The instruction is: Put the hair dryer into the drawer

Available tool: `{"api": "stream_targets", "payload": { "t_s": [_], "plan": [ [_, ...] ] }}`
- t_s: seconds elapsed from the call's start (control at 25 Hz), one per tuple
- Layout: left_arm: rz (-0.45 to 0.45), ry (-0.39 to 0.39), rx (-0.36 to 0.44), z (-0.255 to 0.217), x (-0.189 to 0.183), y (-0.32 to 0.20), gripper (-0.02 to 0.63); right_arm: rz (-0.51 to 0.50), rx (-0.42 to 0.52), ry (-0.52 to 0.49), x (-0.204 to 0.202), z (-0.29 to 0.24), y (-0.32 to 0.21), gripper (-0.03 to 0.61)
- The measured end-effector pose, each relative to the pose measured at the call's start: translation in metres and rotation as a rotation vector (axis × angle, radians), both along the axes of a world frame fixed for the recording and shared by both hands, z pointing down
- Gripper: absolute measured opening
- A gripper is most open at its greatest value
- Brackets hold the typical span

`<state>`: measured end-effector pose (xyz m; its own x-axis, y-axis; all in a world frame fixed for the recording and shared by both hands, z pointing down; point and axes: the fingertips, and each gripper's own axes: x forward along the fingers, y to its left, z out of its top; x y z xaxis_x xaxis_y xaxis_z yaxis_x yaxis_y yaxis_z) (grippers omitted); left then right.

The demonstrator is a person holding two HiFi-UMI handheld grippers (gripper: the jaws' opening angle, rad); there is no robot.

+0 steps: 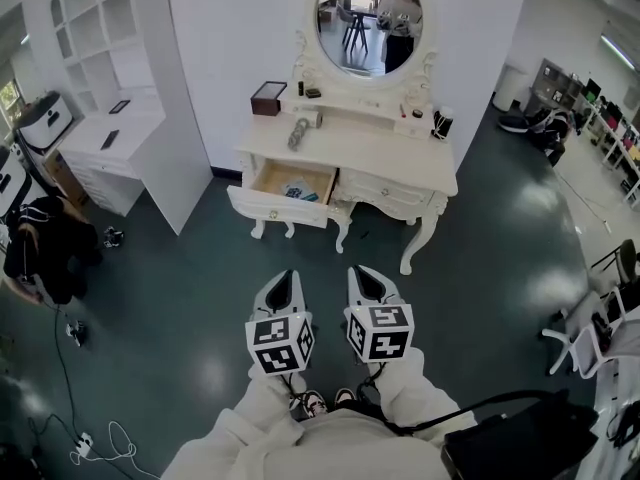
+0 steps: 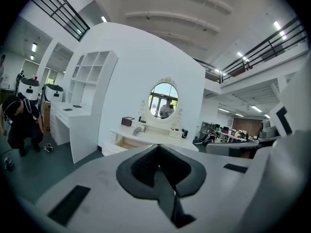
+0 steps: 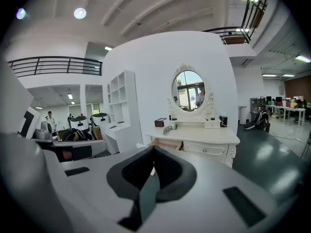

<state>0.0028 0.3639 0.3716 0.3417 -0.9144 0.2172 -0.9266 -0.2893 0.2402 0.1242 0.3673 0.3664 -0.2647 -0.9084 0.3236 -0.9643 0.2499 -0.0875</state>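
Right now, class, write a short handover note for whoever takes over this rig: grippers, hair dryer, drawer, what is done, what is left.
Left gripper: shut, empty.
Right gripper: shut, empty.
Both are in the air, well short of the dressing table.
Hair dryer: lying on the tabletop, below the mirror, left of centre.
Left drawer: pulled open.
Left to do: approach, grasp the hair dryer, lay it in the drawer.
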Motion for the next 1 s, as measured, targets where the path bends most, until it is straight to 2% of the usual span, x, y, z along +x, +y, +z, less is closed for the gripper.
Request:
{"api": "stream_targets", "payload": {
  "t_s": [0.56,1.0],
  "plan": [
    [0.002,-0.009,-0.022,0.011,-0.017,-0.006,0.006,0.013,-0.054,-0.009,-0.014,0.018,-0.005,0.061],
    [-0.033,-0.004,-0.032,0.019,-0.018,-0.049,0.006,-0.017,-0.072,0.01,-0.015,0.027,-0.05,0.061]
  ]
}}
